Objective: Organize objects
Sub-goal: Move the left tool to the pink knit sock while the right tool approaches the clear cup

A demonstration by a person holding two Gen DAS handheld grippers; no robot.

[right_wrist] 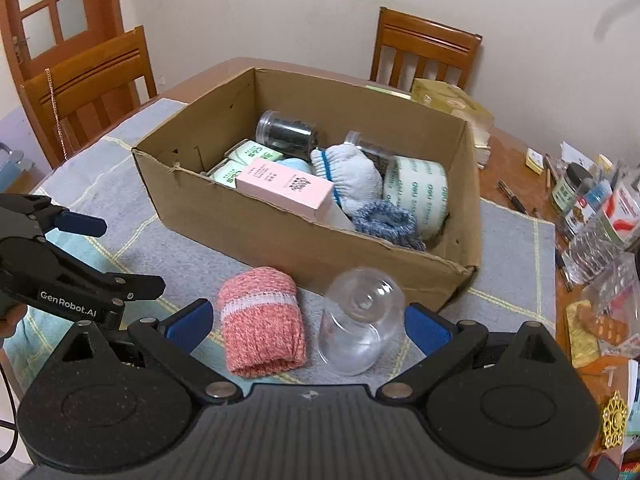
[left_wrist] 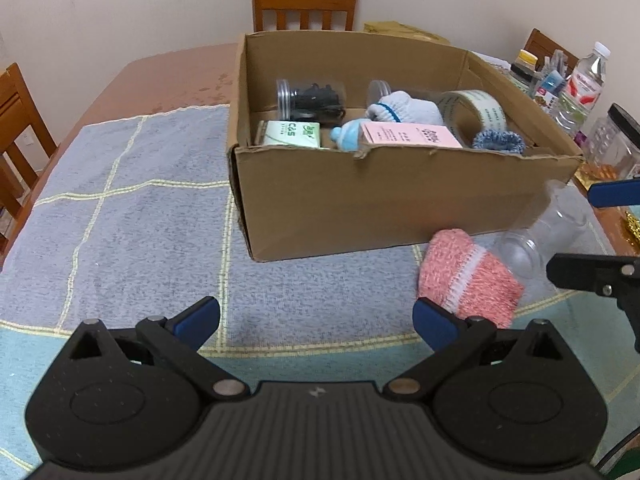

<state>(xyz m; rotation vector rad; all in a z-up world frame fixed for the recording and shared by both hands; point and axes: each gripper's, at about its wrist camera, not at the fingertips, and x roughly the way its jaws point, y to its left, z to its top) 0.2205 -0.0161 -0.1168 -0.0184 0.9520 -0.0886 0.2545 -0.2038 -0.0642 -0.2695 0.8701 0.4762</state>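
Note:
A cardboard box (left_wrist: 360, 216) (right_wrist: 248, 228) stands on the cloth and holds a pink carton (right_wrist: 284, 188), a white glove (right_wrist: 352, 176), a tape roll (right_wrist: 416, 192), a dark jar (right_wrist: 286, 134) and a blue knit piece (right_wrist: 386, 222). A rolled pink sock (right_wrist: 260, 320) (left_wrist: 468, 280) and a clear plastic jar (right_wrist: 360, 320) (left_wrist: 536, 240) lie in front of the box. My right gripper (right_wrist: 310, 326) is open, with both of them between its fingers. My left gripper (left_wrist: 316, 320) is open and empty over the cloth, left of the sock.
Wooden chairs (left_wrist: 304, 2) (right_wrist: 88, 84) stand around the table. Bottles, jars and packets (right_wrist: 600, 216) crowd the right side of the table. A water bottle (left_wrist: 582, 88) stands right of the box. A yellow packet (right_wrist: 452, 100) lies behind the box.

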